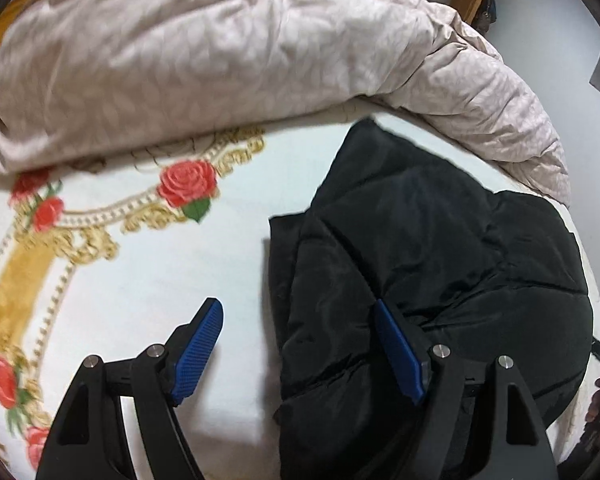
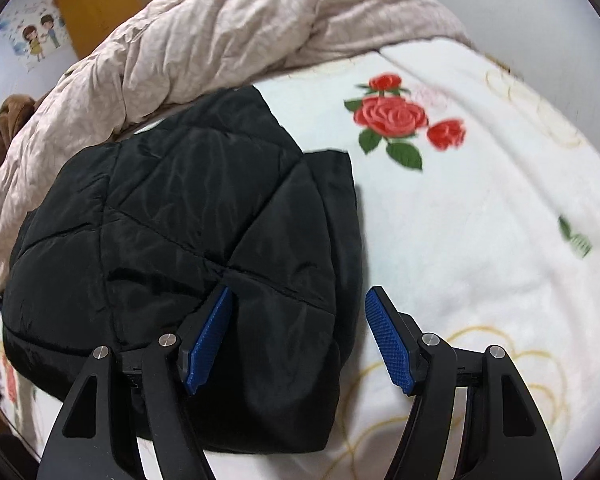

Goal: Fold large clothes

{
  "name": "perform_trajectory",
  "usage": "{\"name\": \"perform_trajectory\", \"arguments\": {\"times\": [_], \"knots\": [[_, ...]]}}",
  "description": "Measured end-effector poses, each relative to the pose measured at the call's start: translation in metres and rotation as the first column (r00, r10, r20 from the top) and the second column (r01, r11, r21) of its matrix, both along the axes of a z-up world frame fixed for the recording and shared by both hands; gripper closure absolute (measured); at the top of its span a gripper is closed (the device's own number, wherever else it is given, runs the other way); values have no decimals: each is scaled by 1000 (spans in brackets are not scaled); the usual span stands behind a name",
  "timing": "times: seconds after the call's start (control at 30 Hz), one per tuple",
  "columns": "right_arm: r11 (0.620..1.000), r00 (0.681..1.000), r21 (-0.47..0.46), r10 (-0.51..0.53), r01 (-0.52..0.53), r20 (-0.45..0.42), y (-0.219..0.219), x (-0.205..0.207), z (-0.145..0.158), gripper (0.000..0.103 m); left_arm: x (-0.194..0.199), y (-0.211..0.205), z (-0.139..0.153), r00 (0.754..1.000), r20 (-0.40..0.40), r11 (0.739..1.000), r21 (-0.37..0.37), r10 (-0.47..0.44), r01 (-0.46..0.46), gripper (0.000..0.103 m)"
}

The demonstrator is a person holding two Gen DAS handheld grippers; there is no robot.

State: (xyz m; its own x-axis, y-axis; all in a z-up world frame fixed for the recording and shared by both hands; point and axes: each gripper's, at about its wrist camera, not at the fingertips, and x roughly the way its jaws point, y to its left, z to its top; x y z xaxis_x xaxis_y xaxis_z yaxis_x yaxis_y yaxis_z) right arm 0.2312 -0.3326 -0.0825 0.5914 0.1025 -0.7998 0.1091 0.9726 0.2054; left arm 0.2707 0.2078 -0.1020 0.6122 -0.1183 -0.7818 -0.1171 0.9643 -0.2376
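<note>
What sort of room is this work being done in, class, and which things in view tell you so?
Most likely a bedroom: a rose-printed bed cover spreads under the black padded jacket, a crumpled beige duvet is heaped behind it, and a cartoon sticker decorates the wall.

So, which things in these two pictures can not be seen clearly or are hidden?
- Left wrist view: the near end of the black padded jacket is hidden behind the left hand-held gripper, which is open.
- Right wrist view: the jacket's near edge is covered by the open right hand-held gripper; its underside cannot be seen.
- Both views: the beige quilt is cut off by the lens rim.
- Right wrist view: the wall sticker is too small to read.
</note>
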Motion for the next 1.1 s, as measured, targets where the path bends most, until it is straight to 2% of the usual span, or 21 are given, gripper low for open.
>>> {"name": "perform_trajectory", "arguments": {"times": [0.2, 0.3, 0.53, 0.87, 1.1], "knots": [[1000, 1000, 29, 11, -11, -21, -4, 16, -11, 32, 17, -3, -17, 999, -30, 998, -57, -14, 12, 21], [999, 999, 47, 16, -14, -29, -6, 22, -15, 30, 25, -7, -18, 999, -34, 998, -50, -30, 28, 20], [993, 998, 113, 40, -34, -51, -12, 37, -25, 28, 35, -4, -23, 998, -47, 995, -86, -45, 41, 19], [971, 997, 238, 47, -31, -60, -24, 31, -36, 28, 29, 5, -38, 998, -40, 975, -217, -56, 46, 18], [962, 993, 264, 91, -70, -70, -23, 52, -41, 28, 51, -2, -41, 995, -47, 970, -231, -88, 75, 15]]}}
